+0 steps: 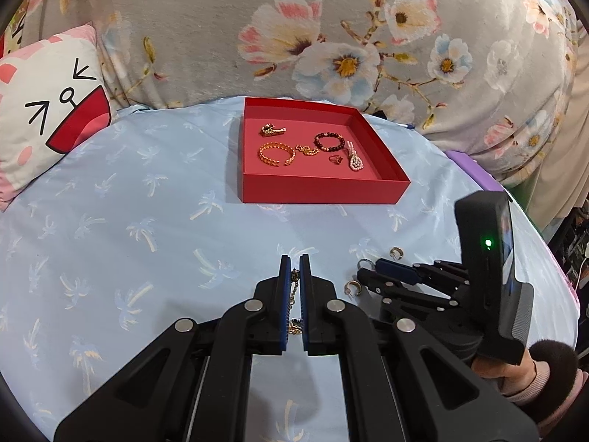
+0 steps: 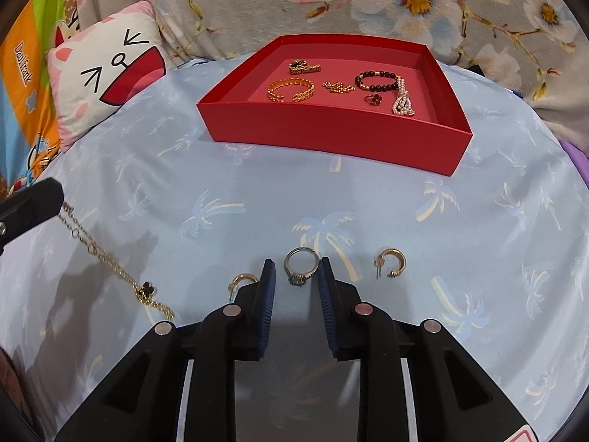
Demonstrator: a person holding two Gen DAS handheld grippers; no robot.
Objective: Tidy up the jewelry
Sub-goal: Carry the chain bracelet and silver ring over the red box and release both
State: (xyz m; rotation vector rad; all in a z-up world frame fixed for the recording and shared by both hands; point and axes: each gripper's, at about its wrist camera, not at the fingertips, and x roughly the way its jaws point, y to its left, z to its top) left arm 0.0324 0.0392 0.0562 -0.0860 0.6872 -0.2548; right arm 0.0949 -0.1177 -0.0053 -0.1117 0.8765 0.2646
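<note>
Left gripper (image 1: 294, 263): jaws nearly together, clamped on a gold chain necklace (image 2: 110, 261); links show in the narrow gap between the pads. Seen from the right wrist camera, the chain runs taut-ish from the left fingers down to a dark clover pendant (image 2: 147, 289), whose tail rests on the bed sheet (image 2: 184, 191), so the piece is only part lifted, likely held by one end so it drags free without tangling. Right gripper (image 2: 296, 269): jaws apart, bracketing a silver ring (image 2: 301, 266) with a small stone setting; the ring lies flat on the sheet between the blue pads, not yet pinched as far as I can tell. Probable reason for the wide stance: room to straddle the band before closing. Just left of the right gripper's left finger, a gold hoop earring (image 2: 243, 280), partly hidden behind it; to the right, well clear, a second hoop earring (image 2: 391, 262). Farther out, a red tray (image 2: 331, 136) sits on the sheet and already carries a gold cuff bracelet (image 2: 291, 90), a dark beaded bracelet (image 2: 377, 80), a pearl piece (image 2: 404, 105), a small clover ring (image 2: 374, 99), a chain and a clip, each laid apart. Judgement: sorting well along; four loose items remain outside the tray. A cartoon pillow (image 2: 106, 88) and a floral blanket (image 1: 331, 37) lie beyond.
</note>
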